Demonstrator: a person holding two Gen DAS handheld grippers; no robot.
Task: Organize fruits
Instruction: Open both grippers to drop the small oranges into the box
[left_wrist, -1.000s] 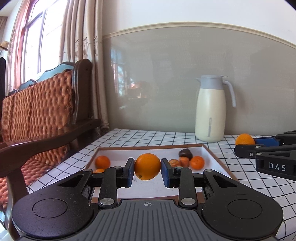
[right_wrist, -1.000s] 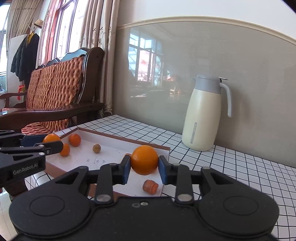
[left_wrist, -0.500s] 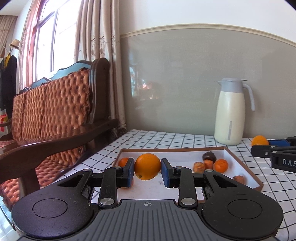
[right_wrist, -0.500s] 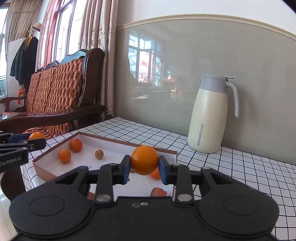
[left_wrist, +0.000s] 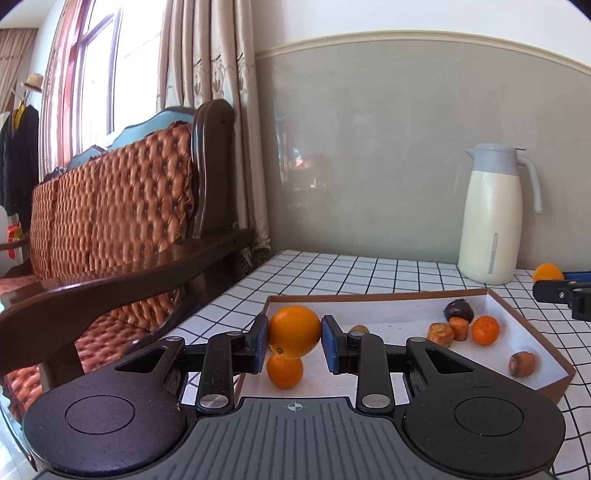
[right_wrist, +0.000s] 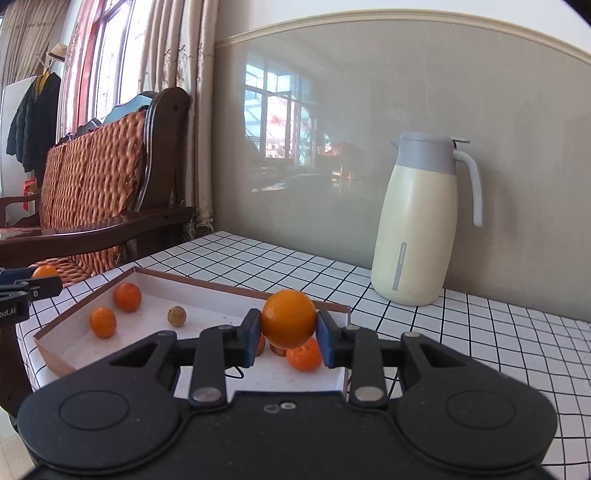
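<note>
My left gripper (left_wrist: 294, 334) is shut on an orange (left_wrist: 294, 331), held above the left end of a shallow brown box (left_wrist: 376, 295) with a white floor. A small tangerine (left_wrist: 284, 371) lies just below it in the box. My right gripper (right_wrist: 289, 325) is shut on another orange (right_wrist: 289, 318), held above the right end of the same box (right_wrist: 48, 347). The box holds several small tangerines (right_wrist: 127, 296), a dark fruit (left_wrist: 459, 311) and brownish fruits (left_wrist: 440, 335). Each gripper shows at the edge of the other's view, the right one (left_wrist: 561, 291) and the left one (right_wrist: 22, 291).
A cream thermos jug (right_wrist: 417, 229) with a grey lid stands at the back of the checked tablecloth (right_wrist: 480, 332), by the wall. A wooden bench with orange cushions (left_wrist: 110, 206) stands to the left of the table, under the window and curtains.
Both grippers have kept their oranges. The left gripper has moved left to the box's left end. The right gripper has moved right and closer to the box's right end.
</note>
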